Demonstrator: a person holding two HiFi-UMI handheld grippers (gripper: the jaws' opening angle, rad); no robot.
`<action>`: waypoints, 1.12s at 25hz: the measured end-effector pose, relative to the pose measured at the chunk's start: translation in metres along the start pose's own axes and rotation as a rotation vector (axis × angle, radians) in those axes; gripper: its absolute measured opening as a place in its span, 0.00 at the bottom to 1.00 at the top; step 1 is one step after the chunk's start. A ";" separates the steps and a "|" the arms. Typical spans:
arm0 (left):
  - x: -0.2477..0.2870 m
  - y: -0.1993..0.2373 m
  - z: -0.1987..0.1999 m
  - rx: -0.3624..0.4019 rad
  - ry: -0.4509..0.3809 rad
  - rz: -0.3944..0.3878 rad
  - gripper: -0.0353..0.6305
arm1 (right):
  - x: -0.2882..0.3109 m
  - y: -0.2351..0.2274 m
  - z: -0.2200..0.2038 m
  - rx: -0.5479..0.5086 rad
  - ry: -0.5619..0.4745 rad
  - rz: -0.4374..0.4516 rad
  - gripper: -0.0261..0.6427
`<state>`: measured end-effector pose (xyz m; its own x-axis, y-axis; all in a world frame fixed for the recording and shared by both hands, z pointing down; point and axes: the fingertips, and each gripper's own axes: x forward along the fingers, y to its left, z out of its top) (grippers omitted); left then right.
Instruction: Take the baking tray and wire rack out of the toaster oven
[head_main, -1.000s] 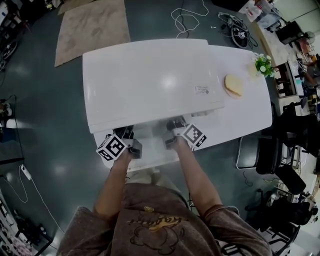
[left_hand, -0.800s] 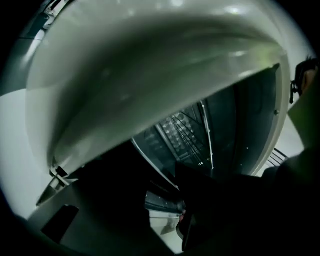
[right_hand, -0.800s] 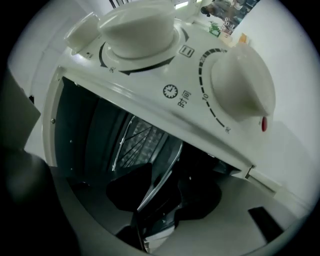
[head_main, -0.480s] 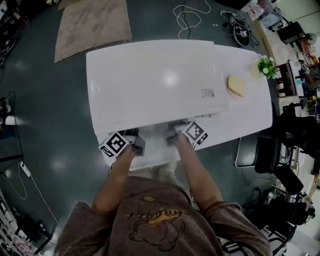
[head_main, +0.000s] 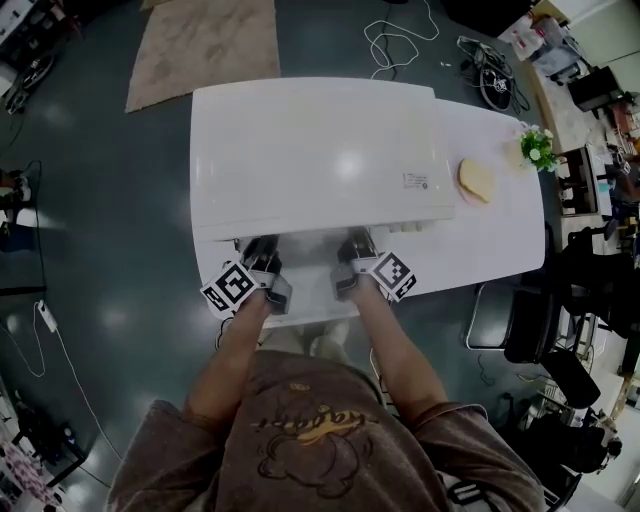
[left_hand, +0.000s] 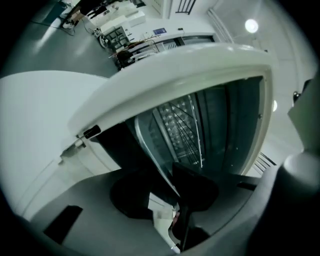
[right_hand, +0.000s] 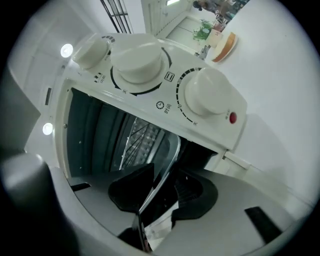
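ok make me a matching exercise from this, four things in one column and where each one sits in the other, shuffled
Things
1. wire rack
2. bread
3. rug
4. red dot

Places
a. on the floor, beyond the table
b. inside the toaster oven
c. on the oven's control panel, beside a knob
d. on the table, next to the flower pot

Pairs: 1-b, 2-d, 3-a, 4-c
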<state>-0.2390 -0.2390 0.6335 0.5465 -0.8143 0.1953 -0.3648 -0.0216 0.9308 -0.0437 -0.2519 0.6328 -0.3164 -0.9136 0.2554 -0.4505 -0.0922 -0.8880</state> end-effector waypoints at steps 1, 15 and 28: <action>-0.005 0.000 -0.003 -0.008 0.002 -0.001 0.22 | -0.005 0.000 -0.002 0.001 0.010 0.000 0.21; -0.095 -0.010 -0.079 -0.074 0.023 -0.017 0.21 | -0.115 -0.014 -0.039 0.027 0.101 -0.009 0.21; -0.176 -0.049 -0.133 -0.102 0.005 -0.036 0.19 | -0.208 0.015 -0.050 -0.028 0.160 0.127 0.20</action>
<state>-0.2169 -0.0178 0.5942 0.5618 -0.8113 0.1621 -0.2664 0.0081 0.9638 -0.0267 -0.0433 0.5860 -0.4997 -0.8426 0.2010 -0.4209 0.0333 -0.9065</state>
